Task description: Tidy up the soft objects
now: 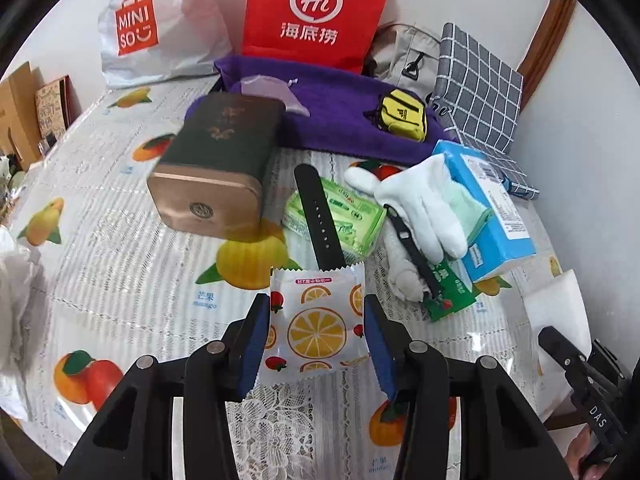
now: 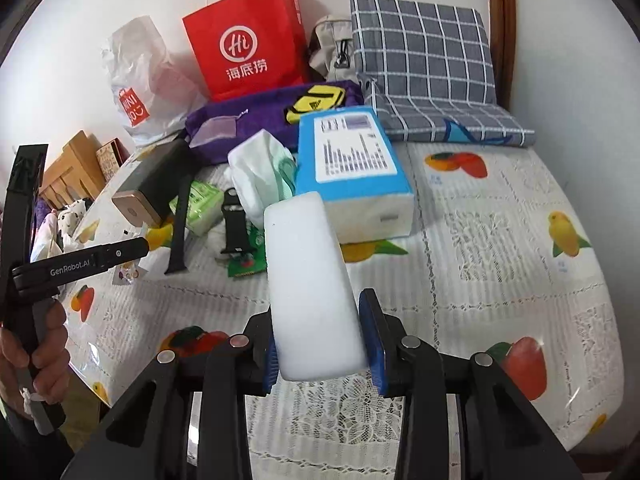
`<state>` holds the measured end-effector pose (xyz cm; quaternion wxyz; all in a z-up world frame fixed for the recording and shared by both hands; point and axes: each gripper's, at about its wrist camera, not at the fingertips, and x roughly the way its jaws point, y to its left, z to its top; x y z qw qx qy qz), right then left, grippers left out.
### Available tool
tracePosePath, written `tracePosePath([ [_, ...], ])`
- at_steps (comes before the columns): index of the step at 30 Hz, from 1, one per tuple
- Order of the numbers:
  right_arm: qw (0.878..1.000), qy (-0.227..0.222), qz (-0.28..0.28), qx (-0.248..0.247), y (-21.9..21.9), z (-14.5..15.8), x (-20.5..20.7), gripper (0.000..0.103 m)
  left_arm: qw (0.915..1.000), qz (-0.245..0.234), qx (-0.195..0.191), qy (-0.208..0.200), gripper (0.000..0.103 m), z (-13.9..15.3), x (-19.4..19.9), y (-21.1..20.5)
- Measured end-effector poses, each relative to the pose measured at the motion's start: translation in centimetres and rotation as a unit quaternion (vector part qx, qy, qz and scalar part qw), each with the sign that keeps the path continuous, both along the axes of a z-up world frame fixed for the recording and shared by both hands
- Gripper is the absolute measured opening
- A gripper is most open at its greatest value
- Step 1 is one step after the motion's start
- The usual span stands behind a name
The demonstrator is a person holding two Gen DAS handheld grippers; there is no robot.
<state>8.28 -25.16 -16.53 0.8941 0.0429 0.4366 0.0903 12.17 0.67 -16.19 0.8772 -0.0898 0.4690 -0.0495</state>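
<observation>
Red paper bag (image 1: 318, 12) at 12 o'clock, white Miniso bag (image 1: 160, 28) at 11, dark tin (image 1: 218, 164) lying left of centre, black watch strap (image 1: 318, 216) centre

White walls (image 2: 580, 60) and brown wooden trim (image 2: 500, 32) behind a fruit-print table (image 2: 500, 240).

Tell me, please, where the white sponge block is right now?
The white sponge block sits between the right gripper fingers, raised just before the blue tissue pack.

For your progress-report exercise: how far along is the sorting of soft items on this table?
Nothing looks sorted yet. In hand: the left gripper holds a fruit-print sachet; the right gripper clamps a white foam block. Left: white glove, blue tissue pack, green tissue packet and black strap lie jumbled on the lace-pattern tablecloth.
</observation>
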Motion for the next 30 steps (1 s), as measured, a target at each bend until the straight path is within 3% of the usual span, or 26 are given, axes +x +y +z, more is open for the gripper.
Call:
tracePosePath([
  [13,0.999,-0.036,0.006,-0.006,1.3,4.7,0.1,0.035,0.9996,0.005,0.005,-0.026,0.044,4.3,-0.5,0.1],
  [30,0.998,-0.055,0.015,-0.008,2.3,8.1,2.7,0.035,0.9988,0.021,0.016,-0.041,0.044,7.6,1.5,1.2],
])
